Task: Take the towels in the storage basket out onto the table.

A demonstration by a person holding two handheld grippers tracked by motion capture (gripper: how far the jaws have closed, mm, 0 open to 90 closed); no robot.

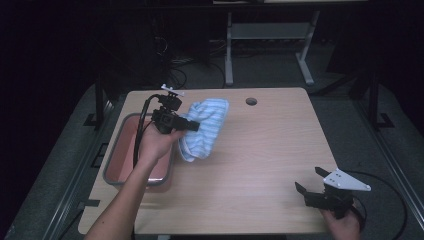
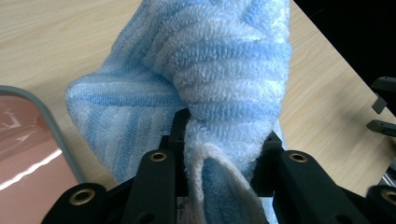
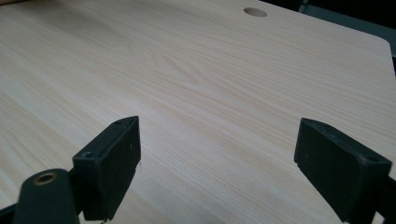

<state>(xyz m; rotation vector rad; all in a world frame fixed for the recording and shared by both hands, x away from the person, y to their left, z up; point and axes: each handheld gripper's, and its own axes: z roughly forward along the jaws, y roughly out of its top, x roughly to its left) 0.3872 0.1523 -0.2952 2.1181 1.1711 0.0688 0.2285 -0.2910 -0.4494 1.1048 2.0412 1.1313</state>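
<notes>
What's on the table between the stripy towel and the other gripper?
Nothing. In the high view, bare table runs from the towel to the right gripper, whose jaws stand open over plain wood.

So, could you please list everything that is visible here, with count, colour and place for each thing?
towel: one, light blue with white stripes, bunched, left half of the table, held at one end by the left gripper
tray: one, grey rim with pinkish inside, at the left edge of the table
table: one, light wood, with a round hole near its far edge
desk frame: one, pale grey, on the floor behind the table
left gripper: one, black, above the tray's right rim, fingers closed on the towel
right gripper: one, black with a grey plate, near right corner of the table, fingers open and holding nothing
</notes>
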